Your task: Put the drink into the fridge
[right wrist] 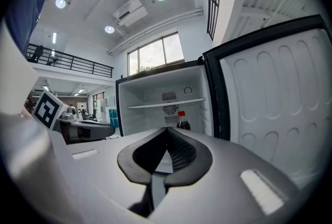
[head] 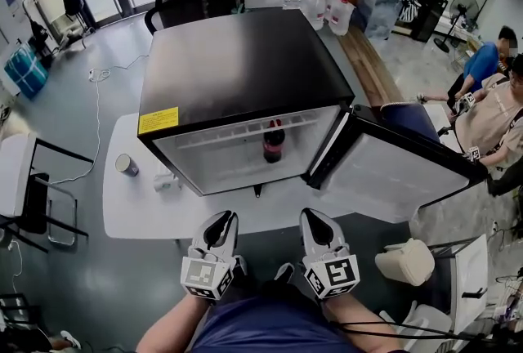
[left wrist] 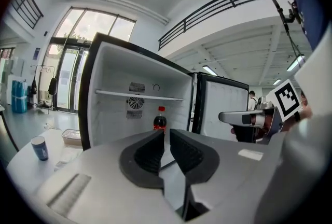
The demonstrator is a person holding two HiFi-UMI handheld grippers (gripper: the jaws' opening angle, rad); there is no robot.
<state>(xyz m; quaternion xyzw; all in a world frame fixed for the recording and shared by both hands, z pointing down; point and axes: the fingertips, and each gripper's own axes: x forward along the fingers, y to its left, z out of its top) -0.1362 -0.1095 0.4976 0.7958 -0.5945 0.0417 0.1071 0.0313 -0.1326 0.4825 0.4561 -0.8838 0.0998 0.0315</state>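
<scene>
The drink, a dark cola bottle (head: 274,143) with a red cap, stands upright inside the open fridge (head: 237,57) under its wire shelf. It shows past the jaws in the left gripper view as the bottle (left wrist: 160,120) and in the right gripper view as the bottle (right wrist: 182,122). The fridge door (head: 392,172) is swung out to the right. My left gripper (head: 226,216) and right gripper (head: 310,215) hang side by side in front of the fridge, well short of the bottle. Both are shut on nothing: left gripper (left wrist: 166,132), right gripper (right wrist: 166,129).
The fridge sits on a white table (head: 131,208) with a paper cup (head: 125,164) and a small clear container (head: 166,178) to its left. A cream stool (head: 407,261) stands at lower right. Two people sit beyond the door at right. A black chair (head: 184,0) stands behind.
</scene>
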